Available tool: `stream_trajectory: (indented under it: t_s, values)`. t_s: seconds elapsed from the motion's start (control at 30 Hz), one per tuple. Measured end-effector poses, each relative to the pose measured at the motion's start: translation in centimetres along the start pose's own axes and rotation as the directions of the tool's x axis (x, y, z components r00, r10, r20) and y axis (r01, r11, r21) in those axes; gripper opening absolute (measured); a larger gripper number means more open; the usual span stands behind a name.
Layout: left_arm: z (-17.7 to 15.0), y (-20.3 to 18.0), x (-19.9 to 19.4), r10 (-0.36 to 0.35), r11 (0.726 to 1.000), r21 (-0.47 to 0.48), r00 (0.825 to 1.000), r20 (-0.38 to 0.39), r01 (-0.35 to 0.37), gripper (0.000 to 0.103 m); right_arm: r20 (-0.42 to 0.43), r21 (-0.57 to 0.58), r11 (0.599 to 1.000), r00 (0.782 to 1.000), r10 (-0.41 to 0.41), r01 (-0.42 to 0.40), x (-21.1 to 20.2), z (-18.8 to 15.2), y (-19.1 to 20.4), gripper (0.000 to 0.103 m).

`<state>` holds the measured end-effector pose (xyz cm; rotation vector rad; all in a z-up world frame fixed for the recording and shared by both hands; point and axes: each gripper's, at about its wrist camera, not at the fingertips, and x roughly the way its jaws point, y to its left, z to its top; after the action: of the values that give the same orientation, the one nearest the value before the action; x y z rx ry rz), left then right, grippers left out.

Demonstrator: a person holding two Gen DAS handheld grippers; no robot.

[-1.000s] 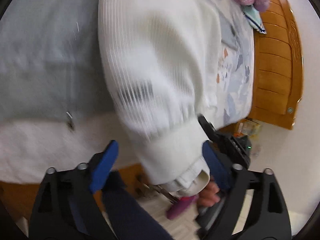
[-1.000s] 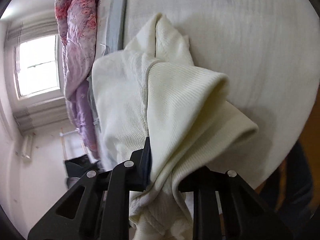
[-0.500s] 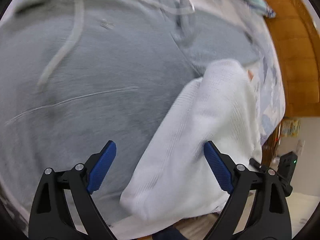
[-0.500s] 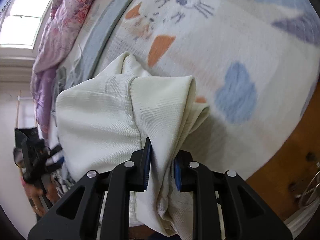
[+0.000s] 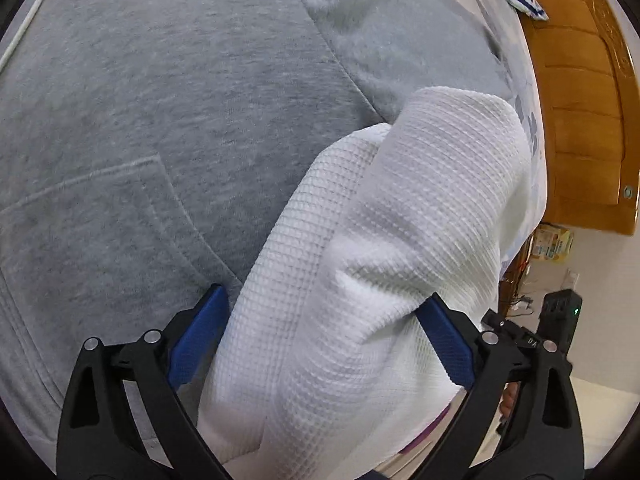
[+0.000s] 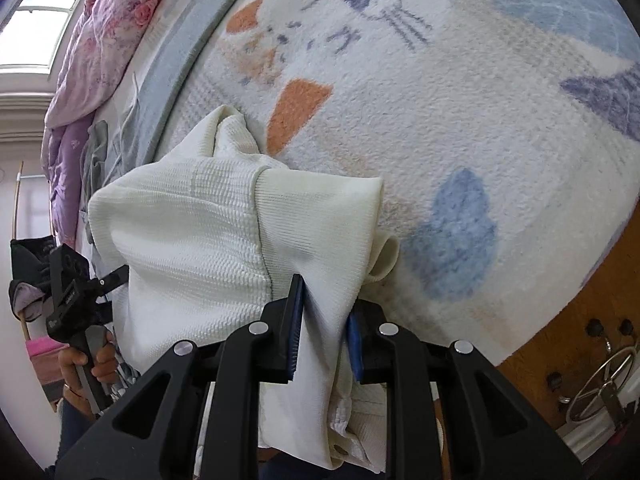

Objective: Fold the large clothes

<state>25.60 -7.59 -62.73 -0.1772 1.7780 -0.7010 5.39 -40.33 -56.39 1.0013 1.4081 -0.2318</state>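
Bed crowded on the left side, open on the right.

The grey hoodie [image 5: 168, 128] covers the bed under the left tool [image 5: 324, 340], and the white waffle-knit garment [image 5: 380, 264] fills the gap between its wide-apart blue pads, which have just been opening. Beyond, the wooden bed frame [image 5: 580, 120] closes that side. Ahead of the right tool [image 6: 322, 320], clamped on the same garment [image 6: 224, 232], the rabbit-print blanket [image 6: 460, 120] lies bare. A pink floral quilt [image 6: 104, 40] is heaped along its far left edge.
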Motion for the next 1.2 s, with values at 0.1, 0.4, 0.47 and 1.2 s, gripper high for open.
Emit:
stream_trajectory:
  t_s: [0.1, 0.4, 0.47, 1.2]
  values:
    - [0.1, -2.1, 0.0, 0.071, 0.993, 0.090, 0.997, 0.029, -0.073, 0.072, -0.003, -0.010, 1.000, 1.000, -0.027, 0.027, 0.1, 0.1, 0.5, 0.019]
    - [-2.1, -5.4, -1.7, 0.209, 0.961, 0.153, 0.967, 0.144, -0.230, 0.037, -0.004, -0.134, 0.981, 0.990, -0.141, 0.140, -0.5, -0.2, 3.2, 0.018]
    - [-2.7, -6.3, -2.6, 0.210, 0.957, 0.164, 0.963, 0.170, -0.238, 0.032, 0.002, -0.165, 0.974, 0.988, -0.157, 0.155, -1.0, -0.7, 4.3, 0.016]
    - [-11.4, 1.8, -22.8, 0.113, 0.921, 0.329, 0.952, 0.285, -0.208, 0.026, 0.013, -0.167, 0.985, 0.999, 0.048, -0.045, -1.9, -16.3, 23.2, 0.009]
